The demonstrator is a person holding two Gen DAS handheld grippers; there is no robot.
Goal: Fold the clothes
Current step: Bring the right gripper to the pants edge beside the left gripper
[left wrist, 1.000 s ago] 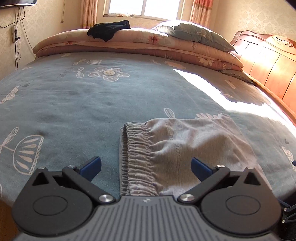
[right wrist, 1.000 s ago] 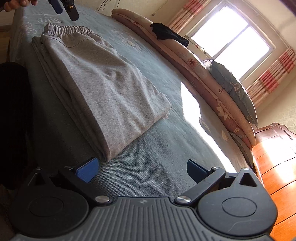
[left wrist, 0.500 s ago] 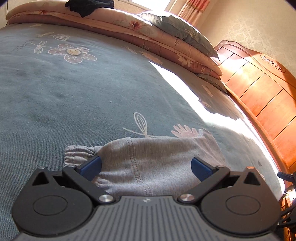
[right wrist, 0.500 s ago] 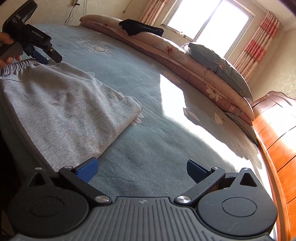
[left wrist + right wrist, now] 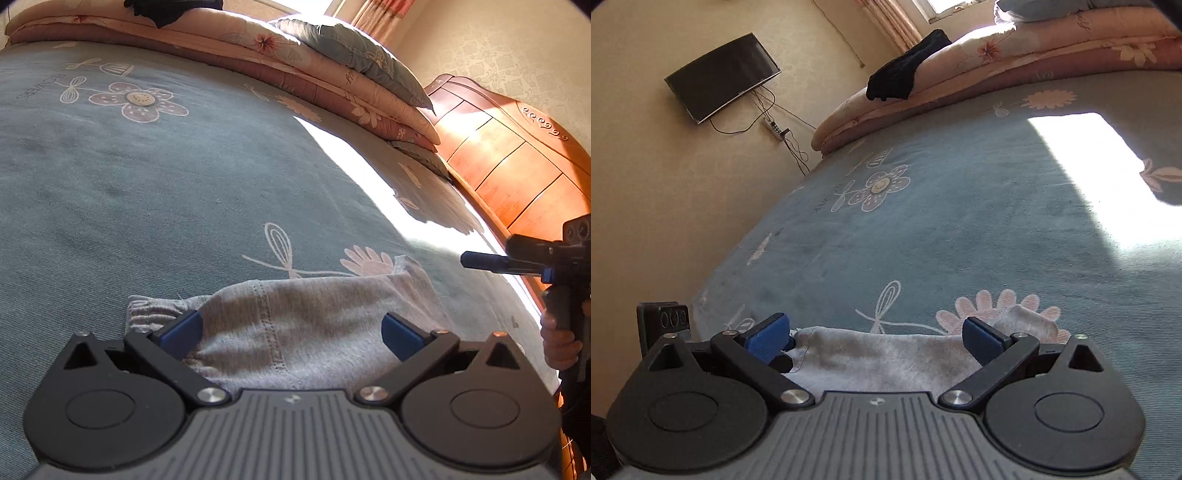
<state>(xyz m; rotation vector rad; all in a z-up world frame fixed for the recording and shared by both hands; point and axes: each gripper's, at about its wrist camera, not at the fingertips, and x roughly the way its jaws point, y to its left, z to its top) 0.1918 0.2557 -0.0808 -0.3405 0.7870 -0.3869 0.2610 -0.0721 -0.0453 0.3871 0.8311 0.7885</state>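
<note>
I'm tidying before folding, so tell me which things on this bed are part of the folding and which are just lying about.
For the job:
- grey sweatpants, at the near edge
- left tongs, open over them
- right tongs, open over them

Lying about:
- black garment on the folded quilt
- pillow

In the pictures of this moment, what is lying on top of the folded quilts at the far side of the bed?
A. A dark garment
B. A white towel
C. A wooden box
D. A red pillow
A: a dark garment is draped over the edge of the folded quilts, and the left wrist view shows part of it too, next to the blue-grey pillow.
</note>
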